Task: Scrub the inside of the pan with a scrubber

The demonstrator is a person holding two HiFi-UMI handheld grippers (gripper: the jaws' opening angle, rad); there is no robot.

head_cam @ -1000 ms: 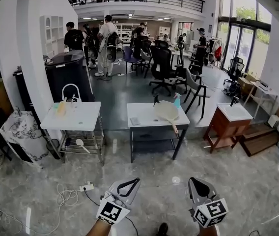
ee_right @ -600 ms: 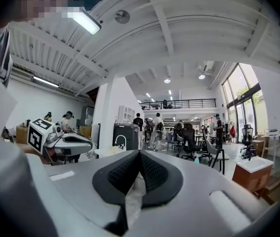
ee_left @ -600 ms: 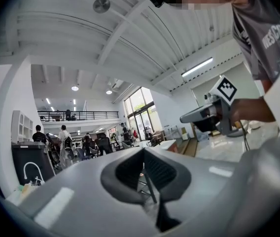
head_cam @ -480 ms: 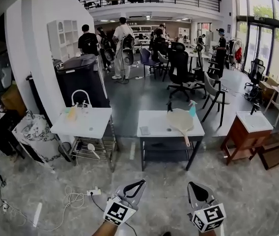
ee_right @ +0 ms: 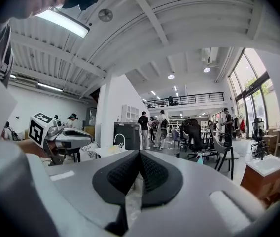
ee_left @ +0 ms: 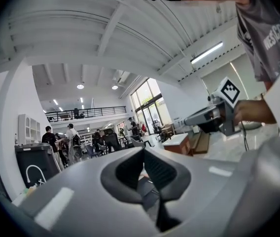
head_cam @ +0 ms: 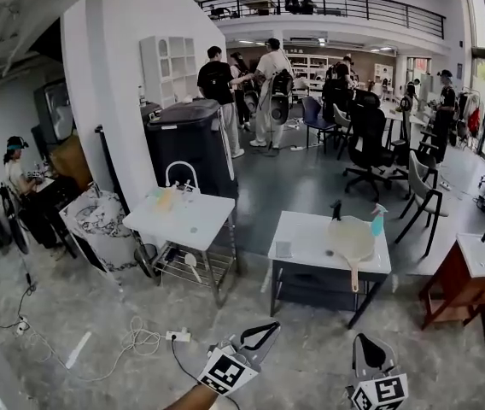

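A pale round pan (head_cam: 351, 238) lies on a white table (head_cam: 306, 229) across the room, its handle pointing toward me. A small grey pad (head_cam: 283, 248) that may be the scrubber lies at the table's left end. Both grippers hang low over the floor, far short of the table. My left gripper (head_cam: 274, 325) (ee_left: 143, 152) is shut with nothing between its pads. My right gripper (head_cam: 369, 342) (ee_right: 139, 154) is shut and holds nothing either. Each gripper shows in the other's view: the right gripper (ee_left: 214, 117) and the left gripper (ee_right: 63, 137).
A teal spray bottle (head_cam: 377, 220) and a dark bottle (head_cam: 336, 210) stand behind the pan. A white sink cart (head_cam: 183, 219) is left of the table, a wooden cabinet (head_cam: 469, 280) to its right. A power strip and cable (head_cam: 178, 336) lie on the floor. People stand at the back.
My view has swung left, so the table and pan have slid rightward in the frame. Both grippers stay shut, low in the frame.
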